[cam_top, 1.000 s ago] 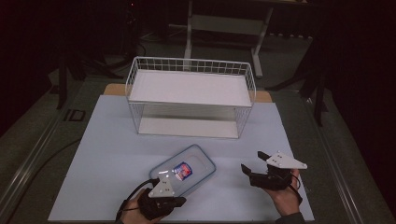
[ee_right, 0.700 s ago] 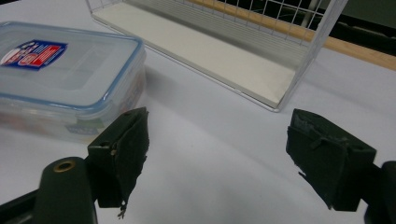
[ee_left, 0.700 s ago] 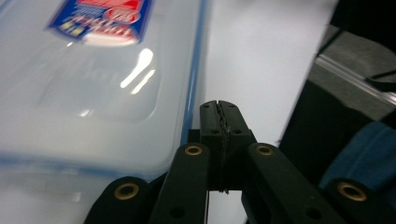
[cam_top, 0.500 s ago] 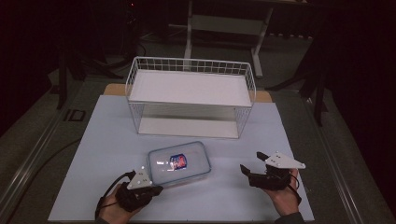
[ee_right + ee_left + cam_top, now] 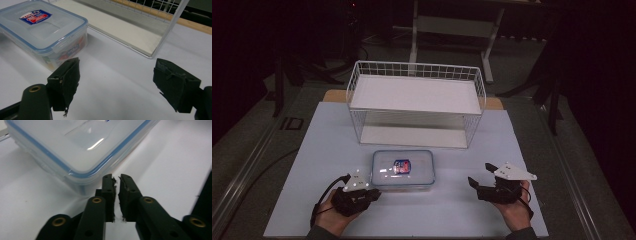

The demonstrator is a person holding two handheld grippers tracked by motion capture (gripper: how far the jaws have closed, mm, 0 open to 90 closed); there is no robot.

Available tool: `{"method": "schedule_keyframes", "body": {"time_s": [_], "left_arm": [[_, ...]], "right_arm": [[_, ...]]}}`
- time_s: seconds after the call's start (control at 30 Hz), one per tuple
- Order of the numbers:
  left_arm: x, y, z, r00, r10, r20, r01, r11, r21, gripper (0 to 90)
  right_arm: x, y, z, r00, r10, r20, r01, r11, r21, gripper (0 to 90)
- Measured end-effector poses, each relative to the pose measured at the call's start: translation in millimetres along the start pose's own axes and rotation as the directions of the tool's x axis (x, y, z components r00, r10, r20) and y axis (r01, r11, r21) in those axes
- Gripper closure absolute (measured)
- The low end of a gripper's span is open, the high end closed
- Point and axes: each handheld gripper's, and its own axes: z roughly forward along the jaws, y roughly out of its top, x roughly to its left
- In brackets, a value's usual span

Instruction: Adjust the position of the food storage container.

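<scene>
Two grippers rest on the white table on either side of a lidded plastic box.

The left gripper has its jaws nearly closed on nothing, tips just short of the near left corner of the box. The box lies flat, just in front of the wire shelf rack. The right gripper, well apart from the box, has its jaws spread wide and empty.
</scene>
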Motion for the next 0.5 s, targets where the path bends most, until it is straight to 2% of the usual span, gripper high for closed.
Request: {"method": "schedule_keyframes", "body": {"time_s": [0.07,0.23,0.33,0.4,0.5], "left_arm": [[1.1,0.3,-4.2,0.9999,-0.004,0.011,0.004,0.9998,-0.021,78.0],[9.3,-0.6,-11.9,0.9985,-0.054,0.014,0.054,0.9958,-0.073,71.3],[13.5,-1.0,-17.4,0.9974,-0.072,-0.002,0.071,0.9916,-0.108,68.1],[15.2,-0.8,-21.0,0.9963,-0.079,-0.035,0.074,0.9892,-0.127,66.1],[17.9,-0.2,-24.7,0.9926,-0.109,-0.055,0.100,0.9839,-0.149,61.7]], "right_arm": [[0.6,0.3,1.0,1.0000,-0.002,-0.003,0.002,1.0000,0.002,21.3],[1.3,0.9,1.9,1.0000,-0.005,-0.005,0.005,1.0000,0.004,22.0],[0.9,0.4,1.6,1.0000,-0.004,-0.004,0.004,1.0000,0.006,22.2],[0.1,0.1,1.9,1.0000,0.000,-0.006,0.000,1.0000,0.006,22.2],[0.8,0.3,2.4,1.0000,0.000,-0.006,0.001,1.0000,0.008,22.4]]}}
